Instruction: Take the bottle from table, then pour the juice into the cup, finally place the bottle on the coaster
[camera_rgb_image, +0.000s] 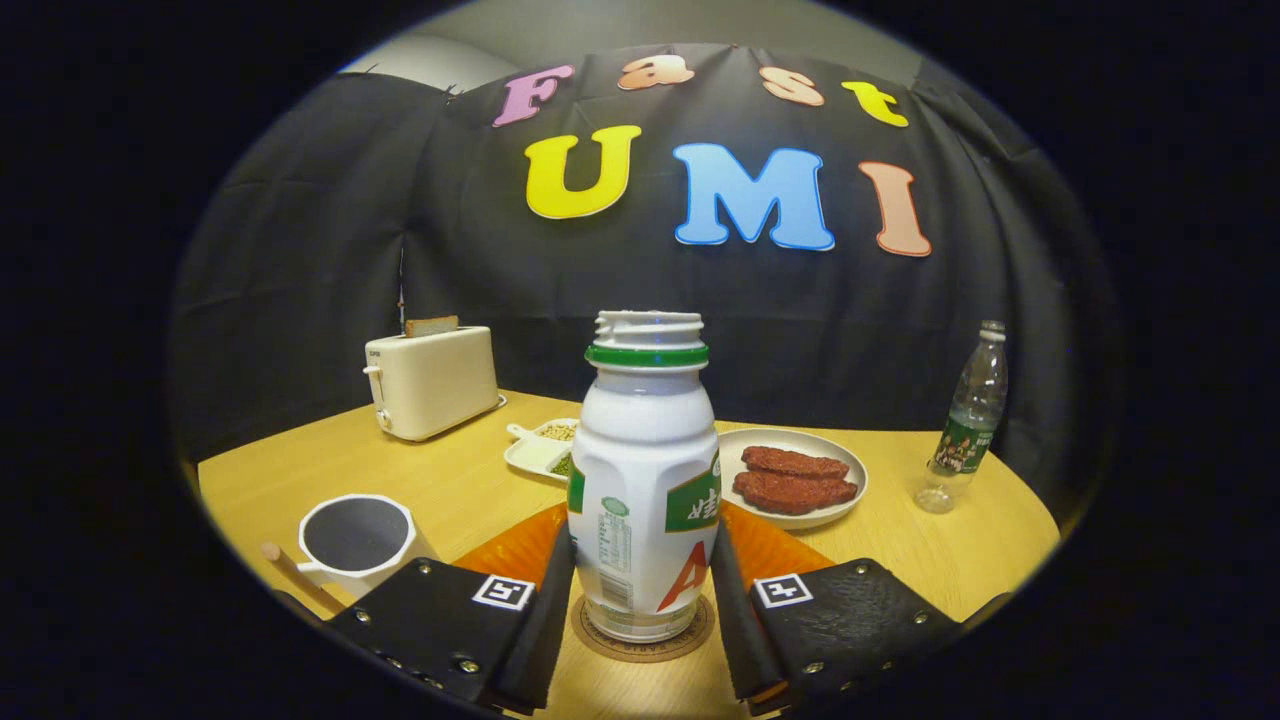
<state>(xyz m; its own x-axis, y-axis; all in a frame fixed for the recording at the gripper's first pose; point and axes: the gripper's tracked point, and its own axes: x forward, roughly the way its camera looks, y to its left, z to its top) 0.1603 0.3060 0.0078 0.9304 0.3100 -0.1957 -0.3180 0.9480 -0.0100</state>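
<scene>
clamped on the capless bottle (643, 480) standing on the coaster (642, 632), fingers (545, 600) risk tipping it and spilling juice if opened unevenly.

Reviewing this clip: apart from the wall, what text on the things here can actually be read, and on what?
White bottle, clamped between the fingers of the gripper: label print too small to read.
Coaster under it: rim lettering blurred.
Water bottle: label too small.
Toaster: front mark unreadable.
</scene>
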